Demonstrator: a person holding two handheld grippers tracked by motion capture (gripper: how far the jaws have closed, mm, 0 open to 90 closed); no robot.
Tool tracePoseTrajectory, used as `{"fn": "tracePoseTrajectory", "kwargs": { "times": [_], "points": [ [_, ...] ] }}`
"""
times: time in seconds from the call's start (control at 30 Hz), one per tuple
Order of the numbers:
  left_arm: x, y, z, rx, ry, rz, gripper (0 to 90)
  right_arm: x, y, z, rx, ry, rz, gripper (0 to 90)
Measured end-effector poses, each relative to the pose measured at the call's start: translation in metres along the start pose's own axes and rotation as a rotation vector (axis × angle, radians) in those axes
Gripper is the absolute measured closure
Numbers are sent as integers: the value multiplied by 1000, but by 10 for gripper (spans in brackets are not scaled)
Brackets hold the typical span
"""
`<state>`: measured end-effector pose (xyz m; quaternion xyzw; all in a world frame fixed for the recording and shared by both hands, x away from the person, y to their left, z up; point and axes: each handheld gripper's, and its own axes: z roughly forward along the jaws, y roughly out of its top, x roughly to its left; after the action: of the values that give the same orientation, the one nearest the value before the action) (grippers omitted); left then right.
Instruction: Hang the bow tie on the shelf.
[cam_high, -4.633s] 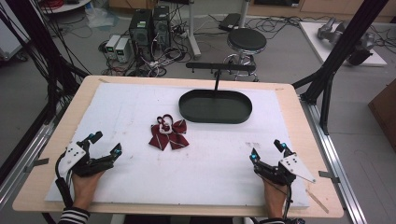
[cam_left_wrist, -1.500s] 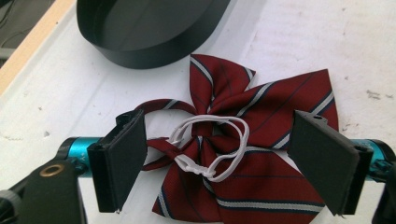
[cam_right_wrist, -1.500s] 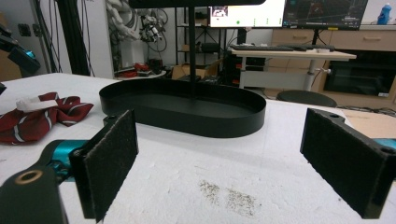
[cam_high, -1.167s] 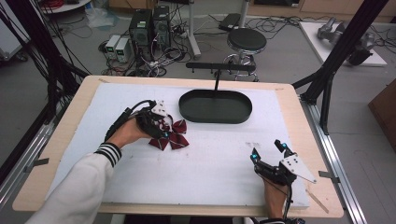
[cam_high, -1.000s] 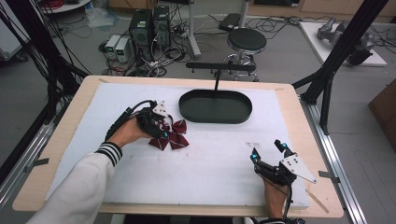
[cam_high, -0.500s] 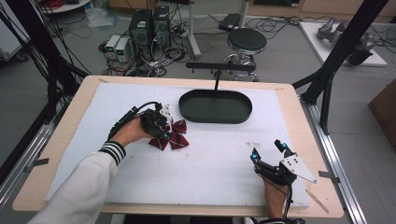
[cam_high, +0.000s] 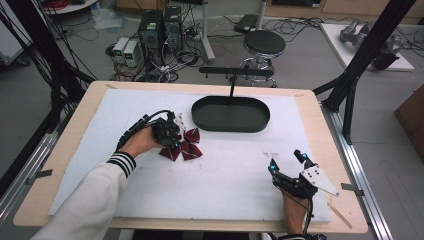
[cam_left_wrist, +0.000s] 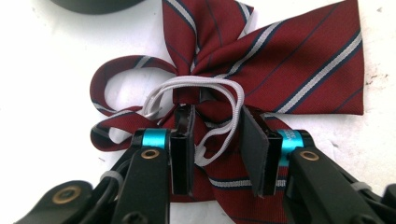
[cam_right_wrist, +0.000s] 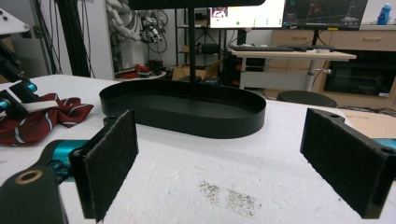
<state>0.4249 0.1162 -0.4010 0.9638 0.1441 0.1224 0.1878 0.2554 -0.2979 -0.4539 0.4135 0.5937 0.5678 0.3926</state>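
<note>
A dark red striped bow tie (cam_high: 184, 146) (cam_left_wrist: 285, 70) lies on the white pad left of centre, with a white elastic loop (cam_left_wrist: 233, 88) at its knot. My left gripper (cam_high: 174, 134) (cam_left_wrist: 214, 115) points down over the bow. Its jaws have just been closing and now stand narrowly apart, open, with the knot and elastic loop between the pads. My right gripper (cam_high: 286, 161) (cam_right_wrist: 224, 154) rests near the front right of the pad, open wide with nothing between its jaws. In the right gripper view the bow tie (cam_right_wrist: 51, 116) lies at the far left.
A black oval tray (cam_high: 230, 127) (cam_right_wrist: 187, 123) sits at the back of the pad, with a black post and crossbar (cam_high: 235, 72) rising behind it. The white foam pad (cam_high: 225, 190) covers a wooden table. Computers, cables and a stool stand on the floor beyond.
The left hand came from the table's front left to the bow tie. Over the last second it has edged slightly right over the knot. The right gripper has stayed put.
</note>
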Motion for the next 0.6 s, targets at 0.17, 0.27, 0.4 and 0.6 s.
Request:
{"fn": "tracePoseTrajectory", "kwargs": {
  "times": [0.17,0.27,0.4,0.6],
  "points": [
    [-1,1,1,17,-2,-12,754,0,0,0,0,0,1,103],
    [-1,1,0,19,1,-21,831,0,0,0,0,0,1,103],
    [0,0,-3,1,2,-38,861,0,0,0,-1,1,3,103],
    [3,-1,-11,-55,14,-71,868,0,0,0,-2,2,1,103]
  ]
}}
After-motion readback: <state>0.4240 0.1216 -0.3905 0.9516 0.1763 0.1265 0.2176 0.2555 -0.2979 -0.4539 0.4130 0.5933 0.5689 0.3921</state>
